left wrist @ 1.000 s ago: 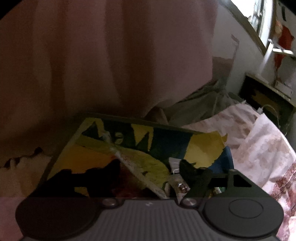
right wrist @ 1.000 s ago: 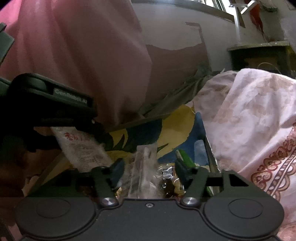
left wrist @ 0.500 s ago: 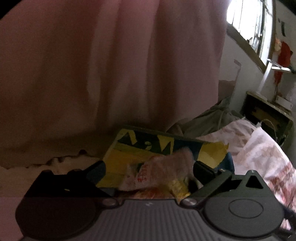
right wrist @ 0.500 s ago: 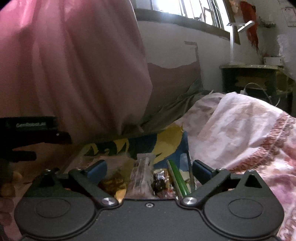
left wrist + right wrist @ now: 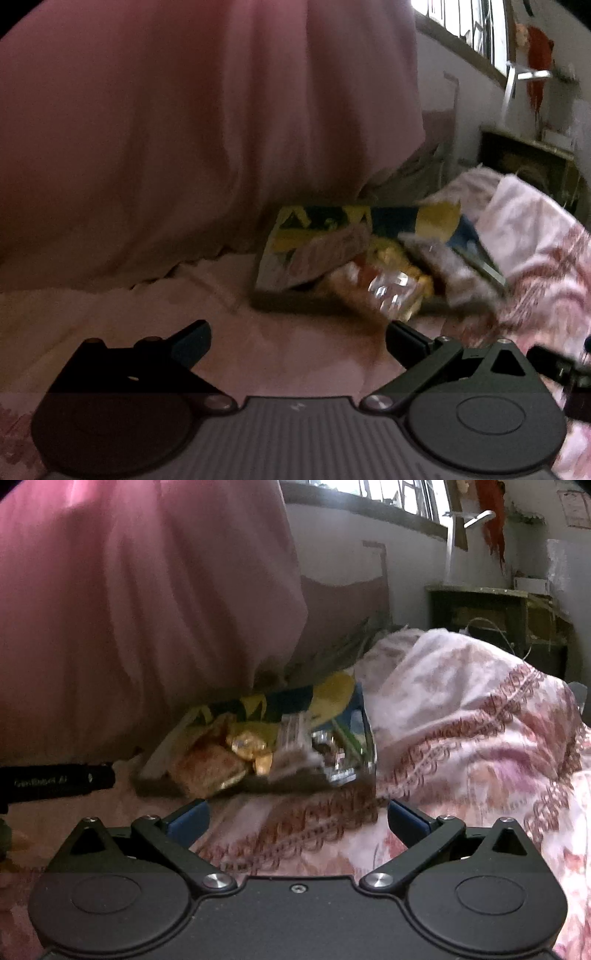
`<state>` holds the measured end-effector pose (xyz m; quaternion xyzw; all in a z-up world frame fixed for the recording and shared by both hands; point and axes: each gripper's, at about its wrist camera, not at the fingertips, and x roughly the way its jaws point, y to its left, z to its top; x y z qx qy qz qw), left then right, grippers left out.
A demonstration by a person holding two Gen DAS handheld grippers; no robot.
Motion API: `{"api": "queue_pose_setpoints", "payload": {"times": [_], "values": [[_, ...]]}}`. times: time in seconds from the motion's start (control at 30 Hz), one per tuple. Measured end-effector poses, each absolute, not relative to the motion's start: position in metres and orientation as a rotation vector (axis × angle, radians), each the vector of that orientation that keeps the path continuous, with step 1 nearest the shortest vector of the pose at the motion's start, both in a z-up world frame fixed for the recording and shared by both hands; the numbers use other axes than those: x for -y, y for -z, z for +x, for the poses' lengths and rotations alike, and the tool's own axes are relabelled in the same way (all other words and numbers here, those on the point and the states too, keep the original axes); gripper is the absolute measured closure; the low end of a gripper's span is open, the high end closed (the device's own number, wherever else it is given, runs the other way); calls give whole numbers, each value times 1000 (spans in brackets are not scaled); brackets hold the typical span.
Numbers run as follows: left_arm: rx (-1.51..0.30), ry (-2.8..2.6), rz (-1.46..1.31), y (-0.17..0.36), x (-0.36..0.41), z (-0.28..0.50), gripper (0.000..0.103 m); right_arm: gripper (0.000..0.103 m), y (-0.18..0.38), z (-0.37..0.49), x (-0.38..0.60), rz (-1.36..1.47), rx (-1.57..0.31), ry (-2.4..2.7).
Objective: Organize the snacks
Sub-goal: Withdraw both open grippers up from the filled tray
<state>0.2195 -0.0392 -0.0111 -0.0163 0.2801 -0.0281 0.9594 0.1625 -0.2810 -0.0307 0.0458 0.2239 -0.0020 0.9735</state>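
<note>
pink curtain (image 5: 140,620) hanging left, floral patterned blanket (image 5: 480,738) bunched right, barred window (image 5: 399,494) above, dark wooden cabinet (image 5: 491,616) at wall, red hanging item (image 5: 493,513) near window

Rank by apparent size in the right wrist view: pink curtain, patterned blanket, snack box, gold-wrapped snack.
1. Pink curtain
2. Patterned blanket, partly because it lies nearer the camera
3. Snack box
4. Gold-wrapped snack
</note>
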Motion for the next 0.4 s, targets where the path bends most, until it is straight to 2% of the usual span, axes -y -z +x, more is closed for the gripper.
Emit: {"api": "queue_pose_setpoints", "payload": {"times": [0.4], "values": [[-575,31,32,34,25,196,0,1,44,160,272,85,-484,-2]]}}
